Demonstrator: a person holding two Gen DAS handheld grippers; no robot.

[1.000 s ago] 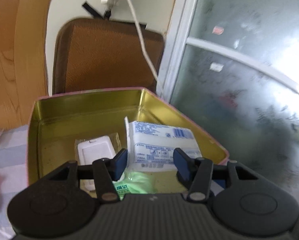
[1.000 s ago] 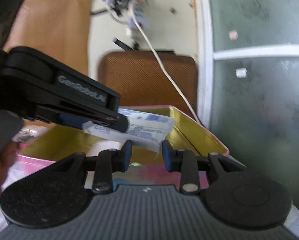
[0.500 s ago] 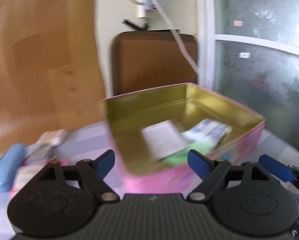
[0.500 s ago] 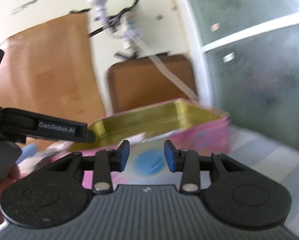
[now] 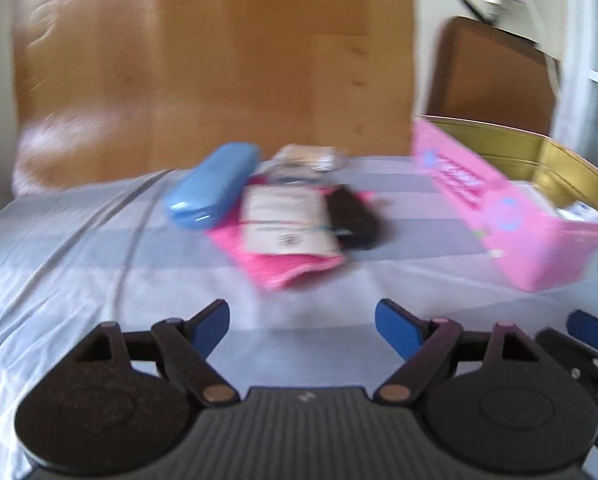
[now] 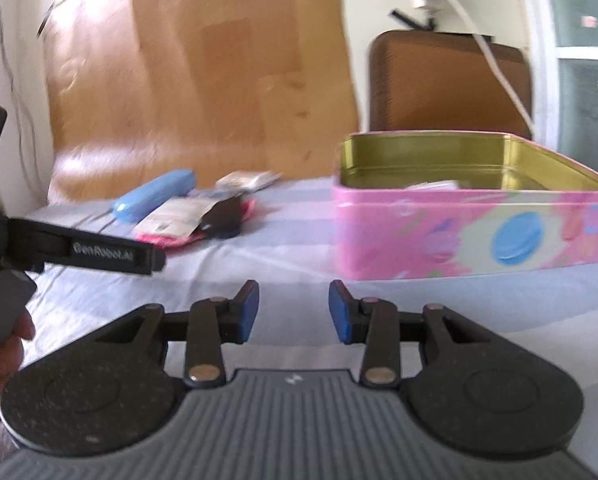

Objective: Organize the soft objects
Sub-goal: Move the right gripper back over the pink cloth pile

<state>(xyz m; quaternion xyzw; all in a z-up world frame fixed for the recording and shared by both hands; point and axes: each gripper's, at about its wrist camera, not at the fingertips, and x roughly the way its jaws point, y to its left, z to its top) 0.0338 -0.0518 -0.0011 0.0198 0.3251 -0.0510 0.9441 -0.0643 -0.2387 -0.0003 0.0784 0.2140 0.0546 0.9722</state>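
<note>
The left gripper (image 5: 302, 320) has its jaws spread wide with nothing between them. The right gripper (image 6: 294, 310) has its jaws partly apart, also empty. Both hang over the near part of the striped sheet (image 5: 59, 264) that carries everything.

The remaining loose items lie in a cluster toward the far edge of the sheet: a blue case (image 5: 211, 186), a paper-labelled packet (image 5: 285, 218) resting on a pink cloth (image 5: 283, 268), a dark object (image 5: 353, 216) touching the packet's right side, and a pale packet (image 5: 307, 156) behind. The pink tin (image 6: 475, 232) stands at the far right of the sheet, with flat packs showing above its rim.

Hazards:
- The packet, cloth and dark object overlap. A grip on one is likely to drag its neighbours or lift two at once.
- The sheet is slack and wrinkled. Low fingertips could pinch it and pull the cluster along.
- The view is motion-blurred, so the dark object's shape is probably not reliable for aiming.

Change from one second ago: the left gripper was over the tin's interior with narrower jaws around a blue-printed white pack. It now faces the cluster, wide and empty. The right gripper's jaws stand slightly wider.
</note>
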